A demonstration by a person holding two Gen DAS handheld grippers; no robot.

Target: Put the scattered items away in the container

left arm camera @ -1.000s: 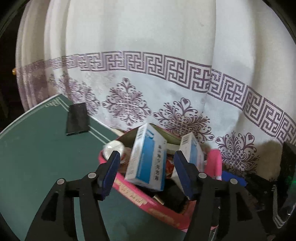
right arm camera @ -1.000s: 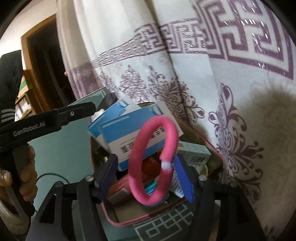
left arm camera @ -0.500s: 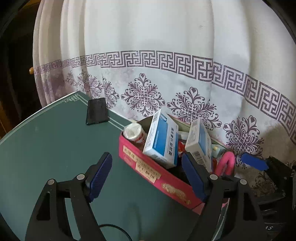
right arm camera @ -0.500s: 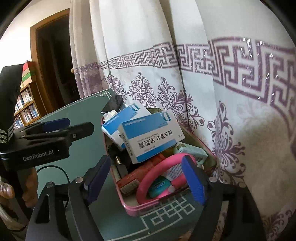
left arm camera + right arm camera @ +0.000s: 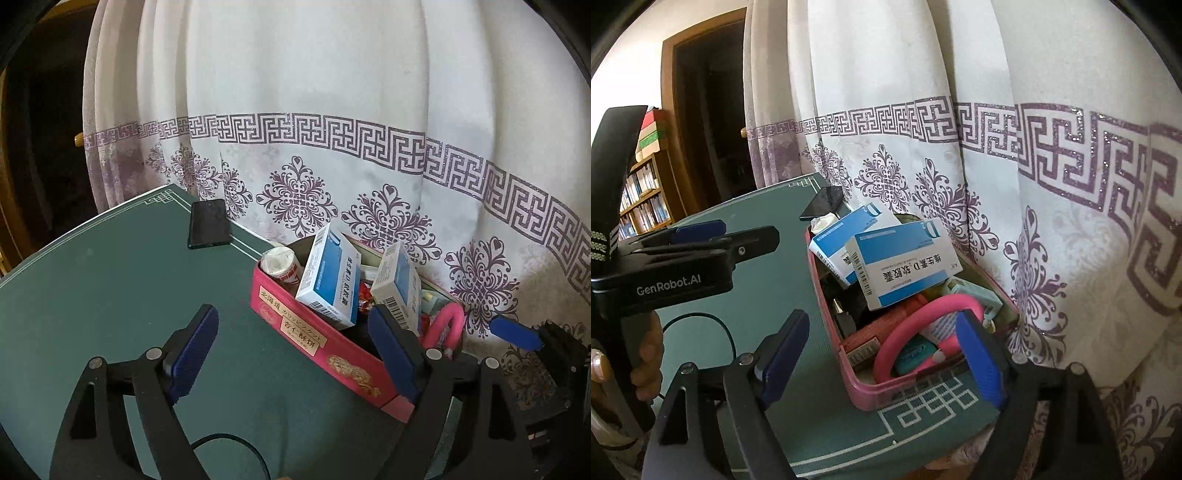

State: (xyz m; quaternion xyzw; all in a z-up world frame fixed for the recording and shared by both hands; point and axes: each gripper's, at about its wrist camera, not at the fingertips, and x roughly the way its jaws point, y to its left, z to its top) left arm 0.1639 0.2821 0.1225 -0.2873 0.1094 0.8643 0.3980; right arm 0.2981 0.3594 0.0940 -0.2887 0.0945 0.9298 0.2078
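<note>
A pink box (image 5: 325, 345) stands on the green table by the curtain, packed with items. Two blue-and-white medicine boxes (image 5: 328, 280) (image 5: 397, 286) lean upright in it beside a white roll (image 5: 279, 262). A pink ring (image 5: 905, 332) lies at its near end. My left gripper (image 5: 292, 312) hangs in front of the box's long side, jaws opening, nothing between them. My right gripper (image 5: 882, 317) sits just short of the box's end, jaws opening too, the ring beyond its pads and untouched. In the right wrist view the left gripper (image 5: 748, 230) shows side-on.
A black phone (image 5: 208, 223) lies flat near the table's far edge. A patterned white curtain (image 5: 332, 110) hangs right behind the box. A thin black cable (image 5: 701, 321) loops on the table. A hand (image 5: 646, 354) holds the left gripper's handle. A bookshelf (image 5: 639, 199) stands far left.
The left gripper let go of a blue-and-white box and the right let go of the pink ring, which now lies in the pink box. Both drew back and widened.
</note>
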